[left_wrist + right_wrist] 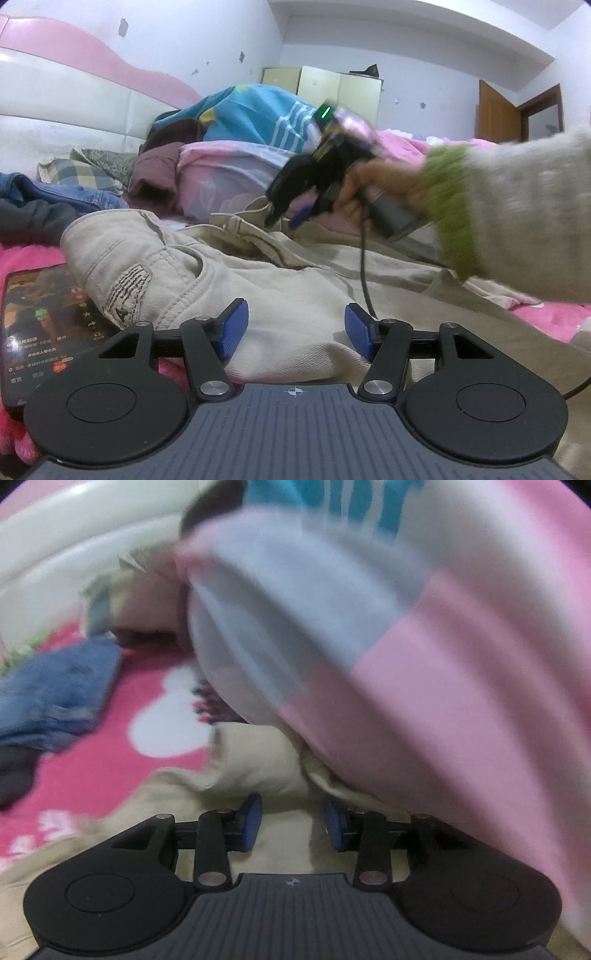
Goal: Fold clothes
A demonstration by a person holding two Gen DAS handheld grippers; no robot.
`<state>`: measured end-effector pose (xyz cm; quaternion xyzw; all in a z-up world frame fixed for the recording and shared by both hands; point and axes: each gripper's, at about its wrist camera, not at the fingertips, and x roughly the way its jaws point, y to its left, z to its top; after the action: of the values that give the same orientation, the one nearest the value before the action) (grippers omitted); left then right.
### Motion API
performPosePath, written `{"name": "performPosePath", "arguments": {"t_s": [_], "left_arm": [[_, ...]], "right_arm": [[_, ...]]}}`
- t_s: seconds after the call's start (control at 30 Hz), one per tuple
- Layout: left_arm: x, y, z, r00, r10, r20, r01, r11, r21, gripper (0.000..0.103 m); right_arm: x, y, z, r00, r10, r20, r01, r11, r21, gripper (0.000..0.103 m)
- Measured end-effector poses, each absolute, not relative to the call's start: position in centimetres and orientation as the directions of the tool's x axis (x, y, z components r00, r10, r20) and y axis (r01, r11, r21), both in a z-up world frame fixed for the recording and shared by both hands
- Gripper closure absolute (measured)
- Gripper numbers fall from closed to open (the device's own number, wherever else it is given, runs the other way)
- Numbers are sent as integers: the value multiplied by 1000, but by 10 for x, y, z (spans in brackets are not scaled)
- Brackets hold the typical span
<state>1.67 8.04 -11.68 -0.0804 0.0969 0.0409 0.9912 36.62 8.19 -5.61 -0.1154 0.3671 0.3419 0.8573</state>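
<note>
Beige trousers lie crumpled across the bed's pink blanket. The left gripper rests low over them, jaws apart on nothing. The right gripper, jaws apart, hovers above their far edge, beside the pink quilt.

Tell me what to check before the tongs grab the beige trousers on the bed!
1. Beige cotton trousers lying on the bed: ok.
2. Left tongs open over the cloth: ok.
3. Right tongs open above the beige cloth: ok.
4. Black phone with lit screen clear of the trousers: not ok, the waistband touches it.
5. Pink and white quilt clear of the trousers: not ok.
6. Trousers spread flat: not ok, bunched.
</note>
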Motion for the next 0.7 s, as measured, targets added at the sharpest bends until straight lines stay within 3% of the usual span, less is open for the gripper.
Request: {"name": "performPosePath", "arguments": {"t_s": [0.13, 0.23, 0.33, 0.37, 0.4, 0.43, 0.47, 0.6, 0.7], "left_arm": [[17, 80, -117, 978, 66, -199, -97, 984, -151, 44], [16, 80, -117, 978, 65, -199, -96, 984, -151, 44], [16, 80, -117, 978, 64, -198, -95, 984, -151, 44], [16, 80, -117, 978, 64, -197, -94, 984, -151, 44], [16, 80, -117, 978, 63, -197, -93, 984, -151, 44], [15, 81, -117, 979, 61, -197, -92, 984, -152, 44], [15, 81, -117, 979, 60, -196, -91, 984, -153, 44], [17, 81, -116, 978, 61, -199, -91, 985, -147, 43], [18, 82, -116, 978, 55, -200, -87, 984, -154, 43]], "right_arm": [[309, 78, -27, 397, 610, -686, -802, 594, 64, 64], [276, 104, -32, 450, 536, -715, -843, 518, -143, 63], [263, 133, -53, 540, 449, -712, -826, 445, -347, 46], [264, 138, -61, 561, 430, -707, -815, 434, -384, 56], [270, 135, -60, 555, 434, -709, -814, 462, -354, 68], [278, 129, -57, 535, 451, -714, -813, 504, -291, 88], [285, 123, -53, 516, 468, -717, -808, 544, -226, 95], [294, 44, -22, 530, 601, -598, -680, 723, 124, 98], [313, -33, -37, 624, 550, -555, -376, 834, 404, 98]]}}
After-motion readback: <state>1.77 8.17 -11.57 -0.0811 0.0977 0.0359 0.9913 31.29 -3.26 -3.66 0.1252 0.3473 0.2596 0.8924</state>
